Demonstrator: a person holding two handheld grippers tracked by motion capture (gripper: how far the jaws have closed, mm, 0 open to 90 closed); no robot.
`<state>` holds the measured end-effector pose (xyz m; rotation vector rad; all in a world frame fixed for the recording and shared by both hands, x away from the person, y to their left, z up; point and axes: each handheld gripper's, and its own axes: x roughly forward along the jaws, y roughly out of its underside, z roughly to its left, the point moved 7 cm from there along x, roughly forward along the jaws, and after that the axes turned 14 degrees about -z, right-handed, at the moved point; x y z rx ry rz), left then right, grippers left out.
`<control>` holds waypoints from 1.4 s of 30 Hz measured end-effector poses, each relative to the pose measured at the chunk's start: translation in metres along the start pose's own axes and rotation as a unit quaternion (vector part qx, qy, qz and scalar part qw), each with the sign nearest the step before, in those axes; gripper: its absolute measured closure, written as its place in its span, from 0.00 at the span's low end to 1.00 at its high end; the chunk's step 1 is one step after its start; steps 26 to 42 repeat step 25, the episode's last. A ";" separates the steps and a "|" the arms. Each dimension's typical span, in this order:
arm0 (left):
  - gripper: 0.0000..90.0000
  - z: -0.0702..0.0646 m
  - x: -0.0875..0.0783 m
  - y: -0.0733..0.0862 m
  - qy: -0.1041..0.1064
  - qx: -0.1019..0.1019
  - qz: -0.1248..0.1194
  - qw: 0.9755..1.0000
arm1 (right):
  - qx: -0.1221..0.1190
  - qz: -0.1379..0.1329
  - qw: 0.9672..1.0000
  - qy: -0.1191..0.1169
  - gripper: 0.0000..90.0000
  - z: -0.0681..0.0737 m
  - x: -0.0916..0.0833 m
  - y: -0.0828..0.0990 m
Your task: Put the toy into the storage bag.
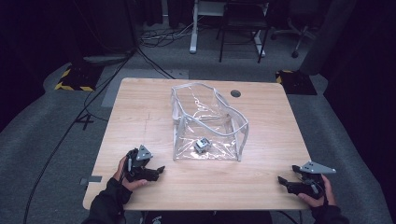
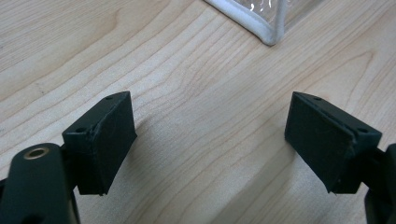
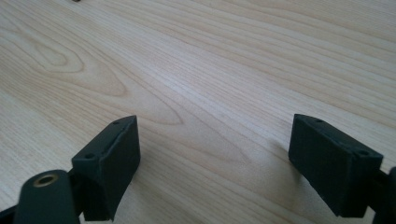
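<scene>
High view: a light wooden desk [image 1: 140, 116] stands on grey carpet, with dark cables, table legs and a chair base on the floor beyond its far edge. A small dark round hole [image 1: 235, 93] sits near the far right corner of the desk.

At the middle of the desk, reaching from near the far edge to past the centre, stands a clear plastic bag [image 1: 208, 122] with white piping along its seams. It is upright and open at the top, and its sides sag and crinkle. Inside it, on its floor toward the near side, lies a small grey and white object [image 1: 201, 145], too small to identify.

A person's hands come in over the near edge. The left hand [image 1: 125, 179] holds the left claw [image 1: 158, 171] near the near left corner, pointing right, well apart from the bag. The right hand [image 1: 318, 193] holds the right claw [image 1: 282, 180] near the near right corner, pointing left, also well apart from the bag. Each claw carries a grey three-cornered plate on top.

In the left gripper view, the two black jaws stand wide apart over bare wood with nothing between them, and a white-piped lower corner of the bag [image 2: 270, 32] shows ahead near the top edge. In the right gripper view, the jaws are likewise spread wide and empty above the bare wood grain of the desk [image 3: 210, 70].
</scene>
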<state>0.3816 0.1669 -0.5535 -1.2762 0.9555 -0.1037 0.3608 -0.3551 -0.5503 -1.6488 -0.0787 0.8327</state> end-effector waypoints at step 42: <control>0.17 0.001 0.001 -0.001 0.000 0.003 0.001 1.000 | 0.002 -0.002 1.000 -0.002 0.18 0.000 0.001 0.000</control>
